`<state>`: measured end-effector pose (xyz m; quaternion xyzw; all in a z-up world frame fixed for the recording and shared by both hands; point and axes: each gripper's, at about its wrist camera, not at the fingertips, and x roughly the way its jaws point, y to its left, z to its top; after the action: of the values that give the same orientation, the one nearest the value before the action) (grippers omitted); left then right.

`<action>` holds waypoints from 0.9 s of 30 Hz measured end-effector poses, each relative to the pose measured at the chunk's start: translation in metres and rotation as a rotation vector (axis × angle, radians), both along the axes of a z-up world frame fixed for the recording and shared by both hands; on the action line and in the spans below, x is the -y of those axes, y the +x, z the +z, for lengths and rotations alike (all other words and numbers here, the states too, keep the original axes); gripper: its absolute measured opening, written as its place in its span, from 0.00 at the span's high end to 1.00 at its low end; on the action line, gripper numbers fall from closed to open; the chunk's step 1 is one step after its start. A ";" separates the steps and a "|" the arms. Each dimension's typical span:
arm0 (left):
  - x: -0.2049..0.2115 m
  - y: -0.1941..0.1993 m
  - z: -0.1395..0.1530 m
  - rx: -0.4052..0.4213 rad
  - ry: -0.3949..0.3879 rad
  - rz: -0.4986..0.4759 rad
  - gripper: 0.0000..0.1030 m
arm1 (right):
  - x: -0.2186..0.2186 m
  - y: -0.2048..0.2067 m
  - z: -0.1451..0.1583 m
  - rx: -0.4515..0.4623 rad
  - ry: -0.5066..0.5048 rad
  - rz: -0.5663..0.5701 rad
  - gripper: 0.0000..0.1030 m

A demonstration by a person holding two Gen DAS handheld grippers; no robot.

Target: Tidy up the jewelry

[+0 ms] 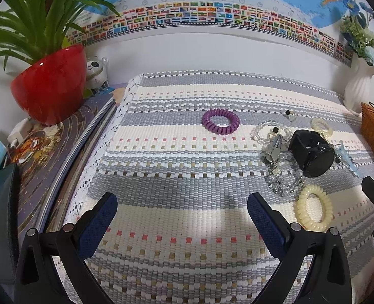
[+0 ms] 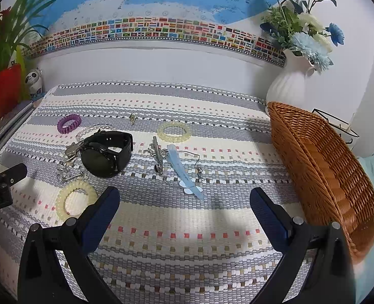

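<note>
The left gripper [image 1: 182, 202] is held above a woven striped mat [image 1: 176, 248], its jaws spread wide apart with nothing between them. Just outside its right jaw, on the mat, a cream spiral hair tie [image 1: 313, 208] is seen lying flat. A little farther ahead on that same side, a clear beaded bracelet [image 1: 283, 182] is tangled beside a black wristwatch [image 1: 311, 152], with a silver hair clip [image 1: 273, 149] touching the pile. Well ahead of the open jaws, slightly right of centre, a purple spiral hair tie [image 1: 220, 121] is set apart from the rest. A small ring [image 1: 290, 114] is found beyond the watch.

The right gripper [image 2: 184, 200] is likewise held over the mat, jaws wide apart and empty. Just ahead of the gap between them, a pale blue hair clip [image 2: 184, 169] lies at a slant, crossed by a thin chain [image 2: 197, 157], and a slim silver clip [image 2: 157, 154] is placed beside it. Farther ahead, a cream beaded bracelet [image 2: 174, 131] is seen. To the right of the right jaw, a wicker basket [image 2: 321, 167] is seen, with a white vase [image 2: 288, 88] of blue flowers behind it. At the far left of the mat, a red plant pot [image 1: 50, 86] and a panda figurine [image 1: 95, 72] are seen against the wall.
</note>
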<state>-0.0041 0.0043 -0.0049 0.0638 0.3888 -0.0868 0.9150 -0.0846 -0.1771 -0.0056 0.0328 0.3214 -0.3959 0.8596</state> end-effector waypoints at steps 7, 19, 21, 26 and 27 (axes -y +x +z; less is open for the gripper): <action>-0.003 0.002 -0.001 -0.012 -0.009 0.009 0.01 | -0.001 0.000 0.000 -0.003 -0.001 0.003 0.01; -0.004 0.006 -0.003 -0.022 -0.007 0.010 0.01 | -0.001 0.002 -0.001 -0.009 0.003 0.002 0.01; -0.003 0.006 -0.002 -0.014 0.000 0.013 0.01 | -0.001 0.002 -0.001 -0.011 0.006 0.003 0.01; -0.002 0.003 0.000 -0.007 -0.009 -0.012 0.01 | 0.002 -0.006 0.004 0.036 0.018 0.014 0.01; -0.003 0.003 0.001 -0.013 -0.023 -0.029 0.01 | 0.004 -0.010 0.006 0.063 0.039 0.034 0.01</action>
<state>-0.0013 0.0071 -0.0040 0.0582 0.3930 -0.1047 0.9117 -0.0949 -0.1811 0.0008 0.0563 0.3024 -0.3738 0.8750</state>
